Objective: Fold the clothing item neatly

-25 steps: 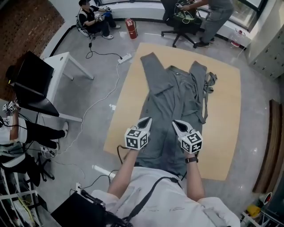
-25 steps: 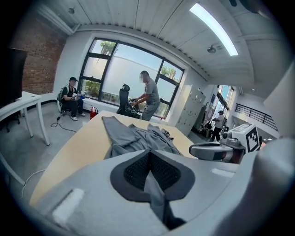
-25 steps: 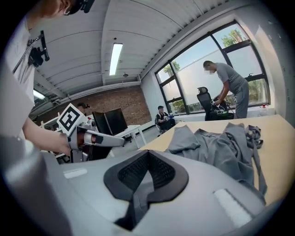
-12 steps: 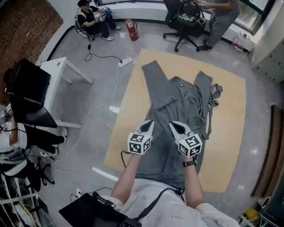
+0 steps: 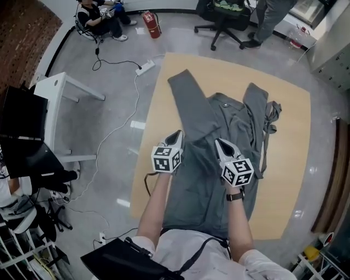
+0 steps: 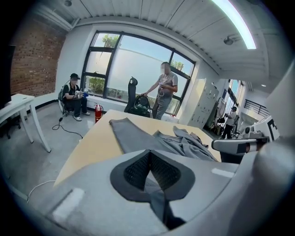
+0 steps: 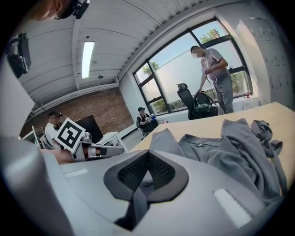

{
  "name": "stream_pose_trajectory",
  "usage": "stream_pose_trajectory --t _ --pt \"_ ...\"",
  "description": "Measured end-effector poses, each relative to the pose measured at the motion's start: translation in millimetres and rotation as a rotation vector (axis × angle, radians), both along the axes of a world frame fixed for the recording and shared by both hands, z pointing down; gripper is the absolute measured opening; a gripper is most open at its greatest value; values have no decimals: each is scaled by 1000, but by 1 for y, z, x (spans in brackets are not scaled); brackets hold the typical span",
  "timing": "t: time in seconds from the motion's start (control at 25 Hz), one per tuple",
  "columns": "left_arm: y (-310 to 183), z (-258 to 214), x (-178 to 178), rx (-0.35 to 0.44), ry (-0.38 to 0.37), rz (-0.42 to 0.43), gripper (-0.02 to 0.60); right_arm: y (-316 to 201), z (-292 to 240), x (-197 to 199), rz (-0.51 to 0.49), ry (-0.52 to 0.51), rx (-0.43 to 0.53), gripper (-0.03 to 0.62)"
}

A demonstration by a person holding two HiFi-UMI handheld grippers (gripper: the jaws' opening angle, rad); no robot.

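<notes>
A long grey garment (image 5: 219,117) lies spread down a light wooden table (image 5: 287,164), with its collar far from me, a sleeve (image 5: 188,98) angled to the far left and straps (image 5: 270,117) bunched at the right. My left gripper (image 5: 179,133) hovers over the garment's left half and is shut, with a strip of grey cloth pinched between its pads (image 6: 138,169). To its right, my right gripper (image 5: 219,142) is likewise shut on a fold of the grey cloth (image 7: 146,177). The cloth reaches back to the table's near edge under my arms.
A white desk (image 5: 60,90) stands left of the table, with a power strip and cable (image 5: 143,66) on the floor between them. Beyond the table are an office chair (image 5: 224,16), a standing person (image 5: 268,16), a seated person (image 5: 95,13) and a fire extinguisher (image 5: 149,23).
Both grippers have travelled forward over the garment, away from me and toward the collar, and sunk a little. They stay shut and side by side.
</notes>
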State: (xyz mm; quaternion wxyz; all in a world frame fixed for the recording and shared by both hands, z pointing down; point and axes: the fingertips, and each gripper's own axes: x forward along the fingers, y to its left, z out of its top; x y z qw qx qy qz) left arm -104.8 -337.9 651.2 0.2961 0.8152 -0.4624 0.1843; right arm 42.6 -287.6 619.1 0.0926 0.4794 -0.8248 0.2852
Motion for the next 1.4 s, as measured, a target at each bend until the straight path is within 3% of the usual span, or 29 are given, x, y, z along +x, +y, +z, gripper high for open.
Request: stream_pose_trajectory --t 0.32,0.6,0.8,0.96,1.16,1.4 --pt "-51 33 -2 -18 -24 2 3 -29 13 -13 -12 -26 2 6" --pt "-115 58 -1 -17 -125 17 5 -33 22 -16 -24 -47 -6 6" --pt "-163 82 -15 -71 -195 -69 169 -23 26 -13 -42 -50 -14 6" --pt "-190 100 -18 -113 -207 -97 235 -13 26 -10 -55 -52 -23 6" --pt "-213 126 -14 -171 -191 -123 236 -3 25 -4 -66 -43 -20 6" --pt "-221 131 -12 -106 -277 -131 209 14 26 11 -69 -14 -42 6"
